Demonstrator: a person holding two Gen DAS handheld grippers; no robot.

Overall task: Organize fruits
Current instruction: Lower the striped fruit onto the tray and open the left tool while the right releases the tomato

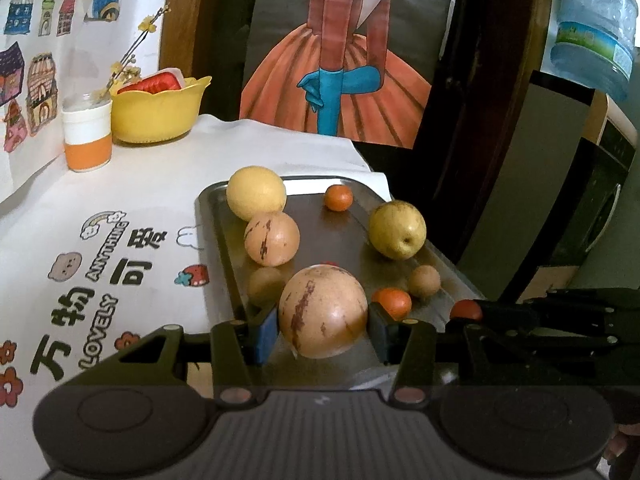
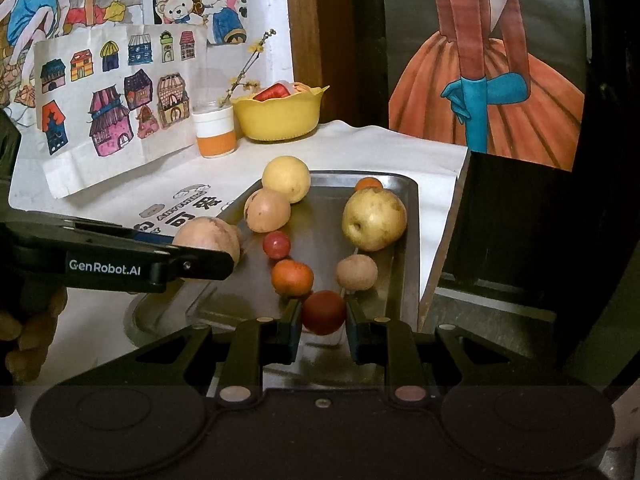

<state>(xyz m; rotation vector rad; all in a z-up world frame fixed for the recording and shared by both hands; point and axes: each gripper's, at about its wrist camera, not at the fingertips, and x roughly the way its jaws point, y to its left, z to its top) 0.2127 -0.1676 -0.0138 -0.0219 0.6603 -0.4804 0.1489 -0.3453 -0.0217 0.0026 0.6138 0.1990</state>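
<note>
Grippers' grip perhaps on fruit

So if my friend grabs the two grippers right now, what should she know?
Left gripper: closed on the big tan purple-streaked fruit at the metal tray's near left.
Right gripper: its fingers sit on both sides of a small dark red fruit at the near edge; whether it grips is unclear.
On the tray: a yellow round fruit and a smaller tan fruit along the left, a yellow pear on the right, small orange and brown fruits between.
Done: some grouping. Left: place these two.
</note>
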